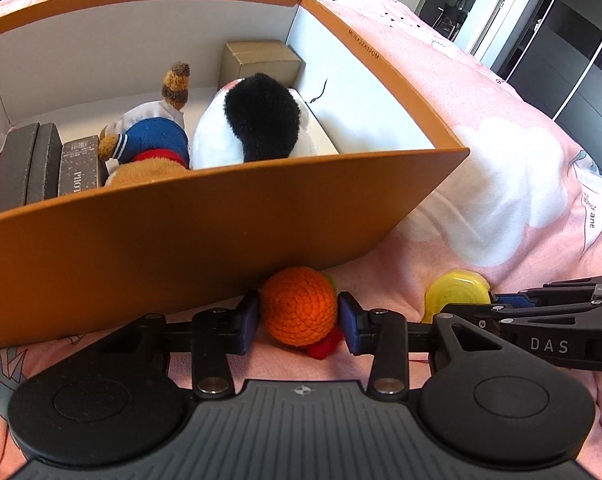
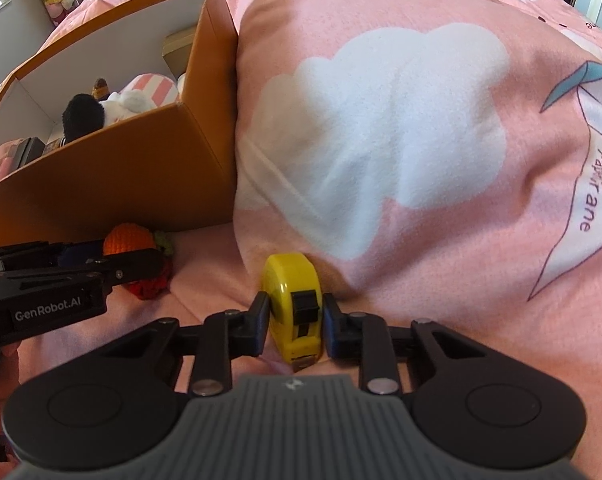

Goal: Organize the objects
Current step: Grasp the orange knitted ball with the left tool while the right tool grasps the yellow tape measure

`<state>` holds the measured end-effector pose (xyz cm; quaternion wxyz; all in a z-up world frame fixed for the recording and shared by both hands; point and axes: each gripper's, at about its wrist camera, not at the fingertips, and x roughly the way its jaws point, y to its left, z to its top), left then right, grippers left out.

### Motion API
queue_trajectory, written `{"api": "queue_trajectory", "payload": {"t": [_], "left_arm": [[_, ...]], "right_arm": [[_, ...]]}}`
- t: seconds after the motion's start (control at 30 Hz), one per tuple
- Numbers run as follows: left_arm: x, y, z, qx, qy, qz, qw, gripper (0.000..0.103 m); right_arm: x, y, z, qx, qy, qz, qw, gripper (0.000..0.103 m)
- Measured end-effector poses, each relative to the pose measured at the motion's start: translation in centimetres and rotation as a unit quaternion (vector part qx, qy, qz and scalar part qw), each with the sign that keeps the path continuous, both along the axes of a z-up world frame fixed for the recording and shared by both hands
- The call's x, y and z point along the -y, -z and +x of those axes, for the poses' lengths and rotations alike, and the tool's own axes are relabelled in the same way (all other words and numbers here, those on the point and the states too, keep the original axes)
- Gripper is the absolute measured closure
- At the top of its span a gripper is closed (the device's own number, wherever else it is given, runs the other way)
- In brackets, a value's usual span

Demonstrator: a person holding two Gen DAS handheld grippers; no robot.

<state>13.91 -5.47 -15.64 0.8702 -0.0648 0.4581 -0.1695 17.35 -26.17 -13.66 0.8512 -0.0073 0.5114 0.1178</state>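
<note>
An orange crocheted ball (image 1: 299, 304) with a red and green bit beneath it lies on the pink bedspread against the front wall of the orange box (image 1: 181, 240). My left gripper (image 1: 299, 318) has its blue pads touching both sides of the ball. A yellow tape measure (image 2: 291, 280) stands on edge on the bedspread to the right, and my right gripper (image 2: 295, 318) is closed on its two flat sides. The right wrist view also shows the ball (image 2: 129, 240) behind the left gripper's fingers (image 2: 101, 266). In the left wrist view the tape measure (image 1: 457, 292) sits at the right gripper's tip.
The open box (image 2: 121, 168) holds a black and white plush (image 1: 253, 124), a bear plush in blue (image 1: 153, 148), dark flat boxes (image 1: 29, 168) and a gold carton (image 1: 261, 60). A raised fold of pink bedspread with a white cloud (image 2: 381, 132) rises right of the box.
</note>
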Motion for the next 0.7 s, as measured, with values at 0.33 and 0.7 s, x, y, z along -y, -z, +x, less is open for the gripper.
{"api": "queue_trajectory", "payload": {"t": [0.33, 0.7], "left_arm": [[0.3, -2.0, -1.7, 0.009, 0.01, 0.004, 0.9999, 0.056], [-0.7, -6.8, -2.8, 0.036, 0.031, -0.004, 0.9989, 0.056]], "right_arm": [[-0.5, -1.3, -1.0, 0.021, -0.011, 0.003, 1.0, 0.082], [-1.0, -5.7, -3.5, 0.046, -0.06, 0.023, 0.997, 0.082]]}}
